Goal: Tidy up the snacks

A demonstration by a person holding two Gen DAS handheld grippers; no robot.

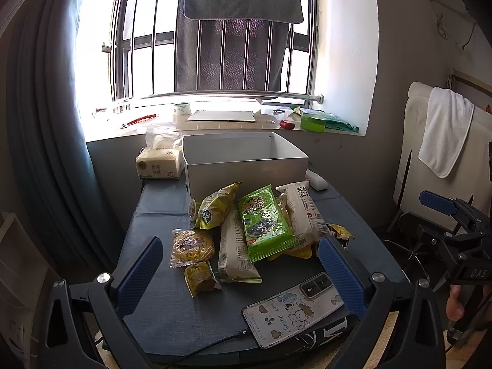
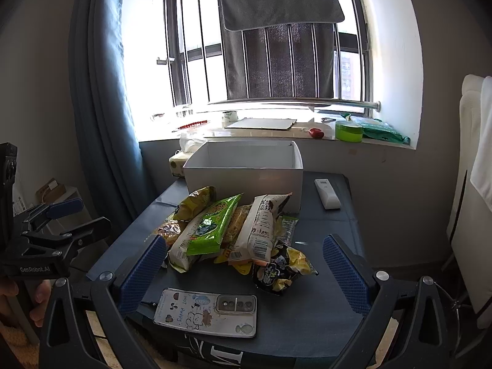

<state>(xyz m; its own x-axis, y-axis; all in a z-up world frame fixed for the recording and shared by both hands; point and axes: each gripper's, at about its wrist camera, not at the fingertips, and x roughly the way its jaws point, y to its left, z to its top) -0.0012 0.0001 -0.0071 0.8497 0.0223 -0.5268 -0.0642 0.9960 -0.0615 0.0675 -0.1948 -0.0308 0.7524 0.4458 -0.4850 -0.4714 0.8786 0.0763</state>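
snacks (image 1: 255, 227) heaped before white box (image 1: 246, 172), left gripper (image 1: 243, 273) and right gripper (image 2: 246, 272) both spread wide, empty

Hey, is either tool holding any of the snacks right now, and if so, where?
Nothing is held. The left tool and the right tool are both open, short of the snack pile.

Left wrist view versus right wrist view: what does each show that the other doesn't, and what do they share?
Only the left wrist view shows the round cake in clear wrap and the small yellow packet in front of it. Only the right wrist view shows the whole white remote and the dark-and-yellow bag. Both show the open white box, the green packet, the phone, and open, empty grippers.
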